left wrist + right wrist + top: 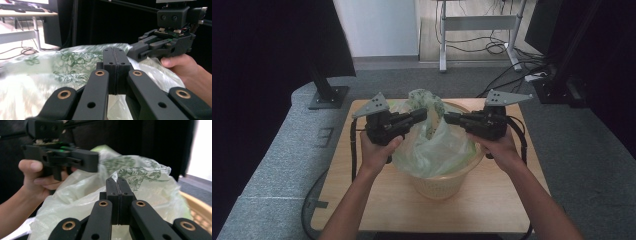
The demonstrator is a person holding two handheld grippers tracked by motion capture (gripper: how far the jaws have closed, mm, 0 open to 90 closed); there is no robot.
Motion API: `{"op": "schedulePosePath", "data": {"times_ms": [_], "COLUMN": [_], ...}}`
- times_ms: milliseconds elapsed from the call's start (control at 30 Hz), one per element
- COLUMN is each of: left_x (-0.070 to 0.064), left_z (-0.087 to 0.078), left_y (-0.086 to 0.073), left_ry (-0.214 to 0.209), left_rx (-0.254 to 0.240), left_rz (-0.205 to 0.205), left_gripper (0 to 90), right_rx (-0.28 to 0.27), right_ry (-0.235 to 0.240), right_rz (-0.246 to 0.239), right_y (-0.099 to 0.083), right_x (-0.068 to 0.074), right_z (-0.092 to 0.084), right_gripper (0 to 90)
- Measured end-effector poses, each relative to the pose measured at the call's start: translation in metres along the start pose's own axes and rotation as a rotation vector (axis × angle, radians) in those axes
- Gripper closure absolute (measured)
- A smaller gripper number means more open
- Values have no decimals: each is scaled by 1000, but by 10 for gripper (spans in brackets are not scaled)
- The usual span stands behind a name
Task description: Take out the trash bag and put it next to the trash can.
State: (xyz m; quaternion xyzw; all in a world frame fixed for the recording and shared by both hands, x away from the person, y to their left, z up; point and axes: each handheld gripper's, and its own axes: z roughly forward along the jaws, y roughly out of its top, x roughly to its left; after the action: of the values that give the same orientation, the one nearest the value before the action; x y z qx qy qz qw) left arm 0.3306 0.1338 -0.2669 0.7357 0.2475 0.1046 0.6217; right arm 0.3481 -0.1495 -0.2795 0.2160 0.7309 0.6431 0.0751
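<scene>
A pale green plastic bag (437,147) with a dark green print lines a beige basket (447,182) in the middle of the wooden table (492,200). The bag's top bulges above the rim. My left gripper (423,116) hovers over the bag's left side, pointing right, its jaws pressed together. My right gripper (448,118) faces it from the right, tips a short gap apart, also shut. In the left gripper view my shut jaws (115,51) sit in front of the bag (62,67). In the right gripper view the jaws (116,180) point at the bag's printed top (135,175); no film shows between the pads.
A black stand base (328,97) sits on the grey floor at the table's back left corner. A metal desk frame (477,22) with loose cables stands behind. Dark curtains hang at both sides. The basket rim (200,207) shows at the right in the right gripper view.
</scene>
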Motion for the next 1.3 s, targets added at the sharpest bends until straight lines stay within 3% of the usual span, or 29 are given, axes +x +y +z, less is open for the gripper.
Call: {"op": "schedulePosePath", "data": {"times_ms": [100, 200, 267, 333, 400, 500, 633, 767, 967, 1100, 1200, 1300], "left_x": [-3, -5, -6, -6, -7, -6, -2, 5, 17, 28, 39, 50], "left_z": [6, 10, 13, 15, 16, 16, 10, -5, -34, -54, -63, -60], "left_y": [0, 1, 0, 0, -1, -2, -2, 0, 1, -1, -7, -17], "left_ry": [-17, -32, -39, -48, -50, -52, -45, -14, 101, 178, 201, 212], "left_rx": [7, 15, 18, 23, 27, 28, 28, 0, -25, -38, -33, 21], "left_rz": [1, 3, 4, 1, -2, -3, -9, -14, 24, 28, 2, -10], "left_gripper": [898, 897, 896, 894, 893, 888, 828, 693, 502, 407, 364, 310], "right_rx": [27, 40, 50, 62, 76, 88, 101, 99, 73, 48, 17, -12], "right_ry": [24, 49, 64, 48, 31, 0, -35, -59, -93, -106, -105, -96], "right_rz": [-14, -29, -39, -57, -64, -96, -113, -117, -123, -120, -119, -118], "right_y": [-2, -3, -4, -5, -6, -6, -7, -7, -1, 5, 11, 19], "right_x": [3, 6, 8, 11, 12, 14, 14, 10, 7, 4, 3, 3], "right_z": [7, 14, 18, 22, 27, 30, 30, 22, -1, -16, -26, -32], "right_gripper": [874, 801, 705, 641, 685, 876, 895, 895, 895, 895, 895, 895]}}
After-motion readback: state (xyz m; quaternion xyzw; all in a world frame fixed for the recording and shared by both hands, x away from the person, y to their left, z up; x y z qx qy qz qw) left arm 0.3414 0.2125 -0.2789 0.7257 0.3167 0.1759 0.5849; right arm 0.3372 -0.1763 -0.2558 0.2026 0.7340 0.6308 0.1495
